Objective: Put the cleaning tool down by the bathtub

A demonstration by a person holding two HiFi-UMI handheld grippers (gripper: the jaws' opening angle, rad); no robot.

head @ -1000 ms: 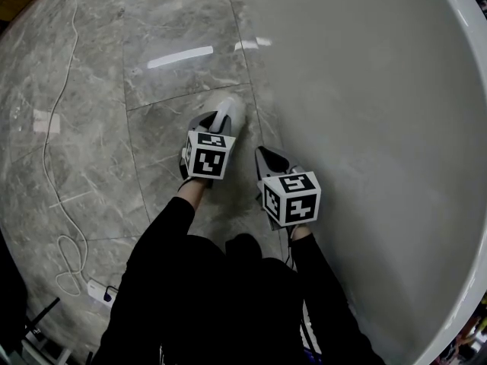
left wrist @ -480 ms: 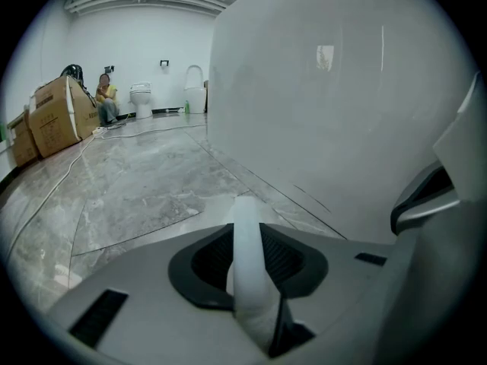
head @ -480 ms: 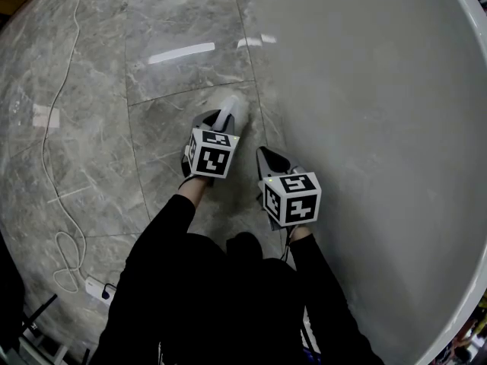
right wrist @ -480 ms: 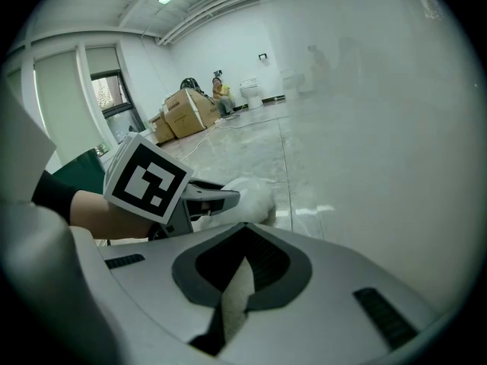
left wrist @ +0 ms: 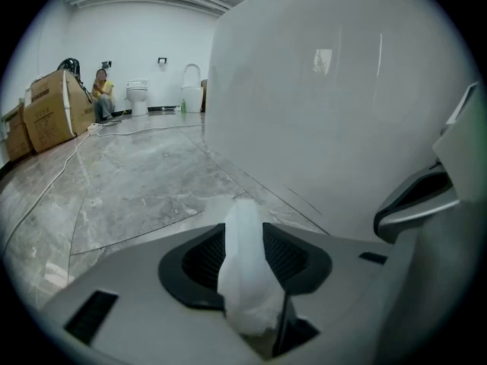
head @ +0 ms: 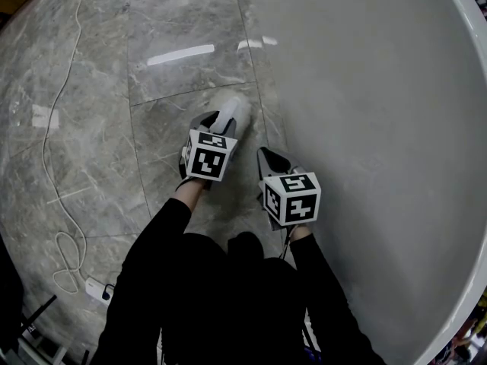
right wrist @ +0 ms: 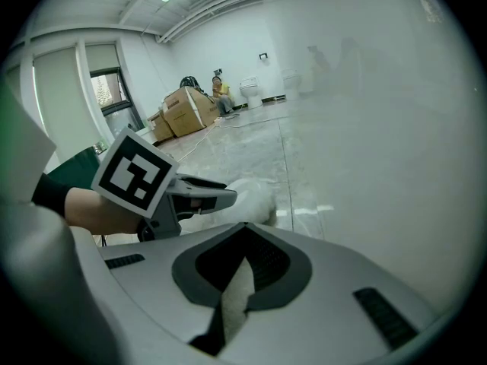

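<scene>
Sitting between the opening jaws of my left claw (head: 220, 125): one white fluffy cleaning tool (head: 233, 113), its tip out past the jaws, low over the grey marble floor (head: 91, 90) and just beside the bathtub (head: 380, 128) wall. Right claw (head: 272, 163): jaws drawn together on a thin white strip (right wrist: 236, 295), close beside the left claw.

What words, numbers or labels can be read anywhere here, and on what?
None can be read.
The left marker cube and right marker cube bear only black-and-white square patterns, not letters.
Any print on the cardboard boxes is too small to read.
</scene>
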